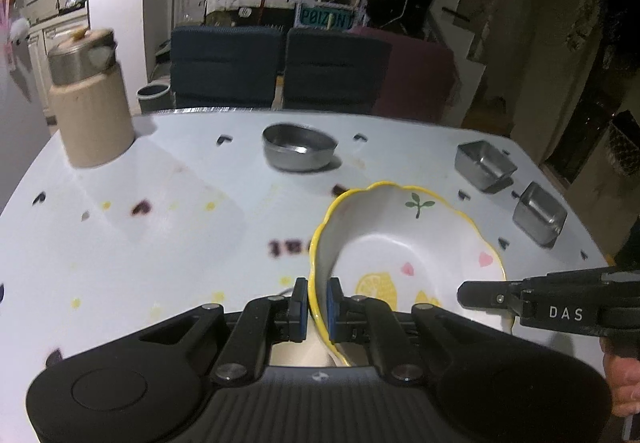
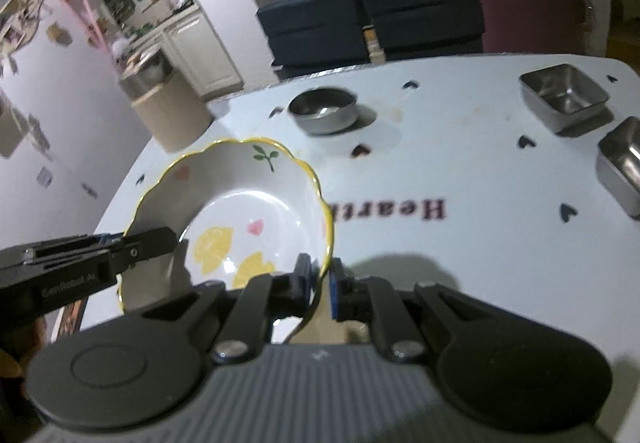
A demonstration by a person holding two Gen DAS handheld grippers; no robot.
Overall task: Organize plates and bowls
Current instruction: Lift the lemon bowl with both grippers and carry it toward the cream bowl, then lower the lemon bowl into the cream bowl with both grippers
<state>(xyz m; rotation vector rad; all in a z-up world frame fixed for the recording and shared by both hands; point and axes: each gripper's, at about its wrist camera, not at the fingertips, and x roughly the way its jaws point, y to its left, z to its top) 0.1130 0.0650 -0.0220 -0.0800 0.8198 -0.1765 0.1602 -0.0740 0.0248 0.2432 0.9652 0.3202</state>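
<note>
While both our claws tilt steeply down over the counter point(image 1: 168, 243), we pinch the yellow-rimmed bowl point(image 1: 404, 243) from opposite sides. Our left claw point(image 1: 317, 301) is nearly closed on the bowl's left rim, our right claw point(image 2: 320, 281) nearly closed on its right rim. Beyond the claws sit a round steel bowl point(image 1: 299, 151), and to the right two square steel dishes point(image 1: 485, 163).

Each camera sits just behind its own fingers, angled down across the white table point(image 1: 160, 243) toward the sofa beyond. The left wrist view looks from the scalloped bowl point(image 1: 404, 243)'s left rim, the right from its right rim point(image 2: 248, 203); both share it close up.
</note>
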